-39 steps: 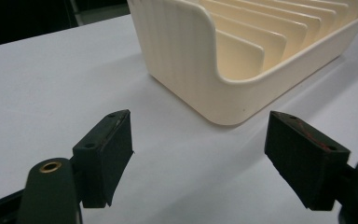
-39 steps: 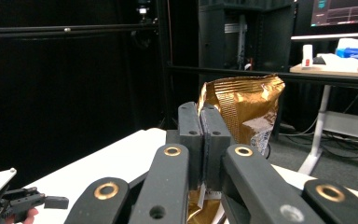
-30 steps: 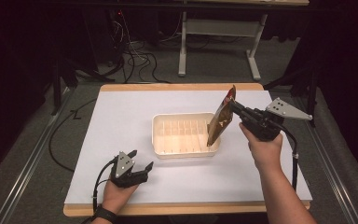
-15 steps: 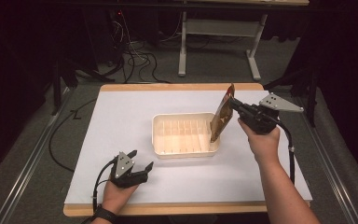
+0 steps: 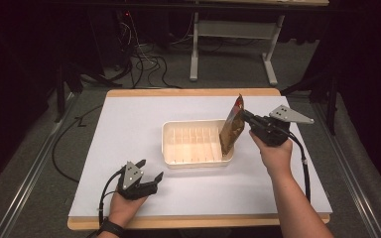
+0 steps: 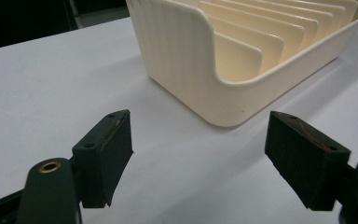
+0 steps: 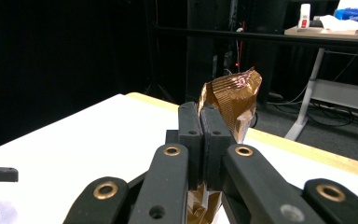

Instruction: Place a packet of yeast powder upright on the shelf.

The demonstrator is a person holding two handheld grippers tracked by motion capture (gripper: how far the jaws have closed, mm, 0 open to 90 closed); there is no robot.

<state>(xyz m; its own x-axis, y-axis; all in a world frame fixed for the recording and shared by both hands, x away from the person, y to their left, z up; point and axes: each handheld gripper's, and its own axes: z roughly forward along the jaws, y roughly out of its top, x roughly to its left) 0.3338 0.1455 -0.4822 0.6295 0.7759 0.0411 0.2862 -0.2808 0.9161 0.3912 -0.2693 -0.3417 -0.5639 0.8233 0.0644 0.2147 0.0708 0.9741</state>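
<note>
A cream slotted rack [image 5: 197, 144] [image 6: 242, 56] sits in the middle of the white table. My right gripper [image 5: 247, 117] [image 7: 199, 135] is shut on a brown-gold foil pouch [image 5: 231, 126] [image 7: 233, 100], held upright with its lower end inside the rack's right end. The pouch's crinkled top rises above the jaws in the right gripper view. Near the front left edge my left gripper [image 5: 149, 171] [image 6: 200, 158] rests on the table, open and holding nothing, pointing at the rack's near corner.
The white mat [image 5: 129, 129] covers a wooden tabletop with a bare strip at the back edge [image 5: 193, 92]. Behind the table stand a white desk frame [image 5: 233, 44] and tangled cables [image 5: 144, 62] on the floor. Each gripper trails a black cable.
My right hand has sunk a little and come nearer, lowering the pouch deeper into the rack's right end. The left gripper has stayed put.
</note>
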